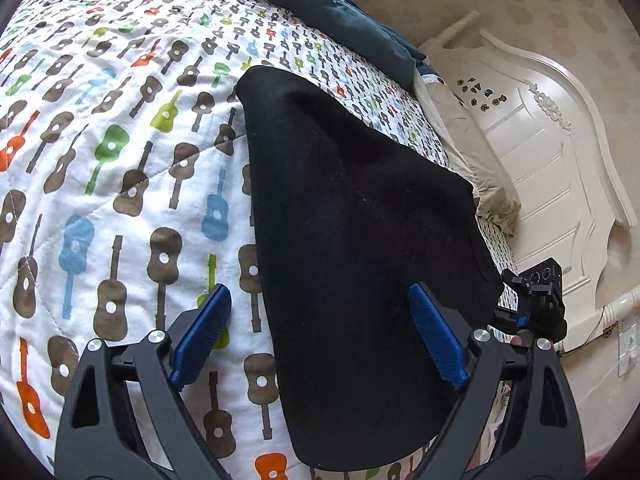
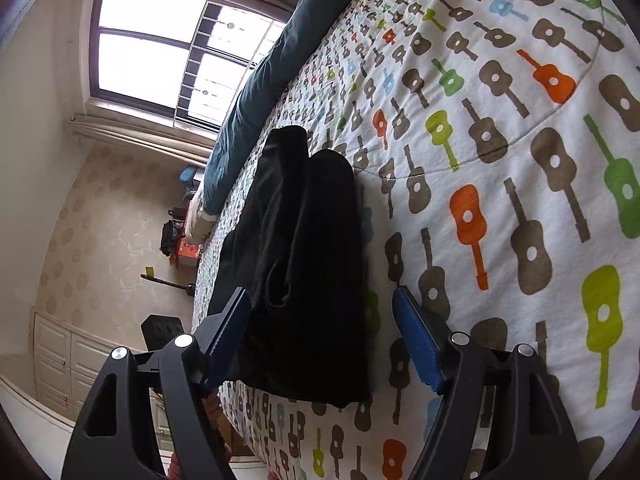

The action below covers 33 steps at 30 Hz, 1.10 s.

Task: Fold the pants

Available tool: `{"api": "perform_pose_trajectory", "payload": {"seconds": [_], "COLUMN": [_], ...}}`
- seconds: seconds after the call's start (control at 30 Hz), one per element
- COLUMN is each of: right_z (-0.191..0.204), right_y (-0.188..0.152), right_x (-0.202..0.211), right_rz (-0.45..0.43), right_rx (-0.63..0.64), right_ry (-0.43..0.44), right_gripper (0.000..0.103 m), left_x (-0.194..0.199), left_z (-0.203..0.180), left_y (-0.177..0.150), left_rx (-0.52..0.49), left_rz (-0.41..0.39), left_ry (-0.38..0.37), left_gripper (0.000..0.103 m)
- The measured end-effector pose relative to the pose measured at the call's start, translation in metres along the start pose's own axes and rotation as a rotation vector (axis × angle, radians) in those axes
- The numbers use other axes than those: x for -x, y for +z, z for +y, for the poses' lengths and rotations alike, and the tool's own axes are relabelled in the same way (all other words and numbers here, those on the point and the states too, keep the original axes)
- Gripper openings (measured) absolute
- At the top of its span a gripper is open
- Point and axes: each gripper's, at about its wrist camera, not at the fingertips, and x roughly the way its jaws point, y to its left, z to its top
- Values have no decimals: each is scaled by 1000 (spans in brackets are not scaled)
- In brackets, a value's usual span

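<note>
The black pants (image 1: 352,240) lie folded in a long stack on the guitar-print quilt (image 1: 100,160). My left gripper (image 1: 320,308) is open, its blue pads spread, one over the quilt and one over the pants' near end. In the right wrist view the pants (image 2: 304,248) lie near the bed's edge in layered folds. My right gripper (image 2: 324,312) is open and hovers over their near end, holding nothing. The right gripper (image 1: 540,300) also shows in the left wrist view, beside the pants' right edge.
A dark teal duvet (image 1: 320,4) is bunched along the far side of the bed. A beige pillow (image 1: 472,160) lies by the white headboard (image 1: 560,152). A window (image 2: 168,52) and white cabinets (image 2: 60,360) lie beyond the bed edge.
</note>
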Motion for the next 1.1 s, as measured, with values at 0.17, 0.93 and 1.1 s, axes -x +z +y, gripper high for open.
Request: {"api": "perform_pose_trajectory", "payload": {"seconds": [0.17,0.93,1.1], "right_z": [-1,4,24], "right_y": [-6,-20,-24], "right_x": [-2,-5,-27], "right_rz": [3,63,84], "right_rx": [-5,-69,26], "right_ry": [8,122,-20], "right_gripper": [77,85,54], "left_x": [4,-9,-13], "left_z": [9,-10,-20], "left_y": [-6,-19,-21], "left_rx": [45,30,-14], "left_rz": [0,41,29], "left_ry": [-30,-62,-38], "left_gripper": [91,82,74]}}
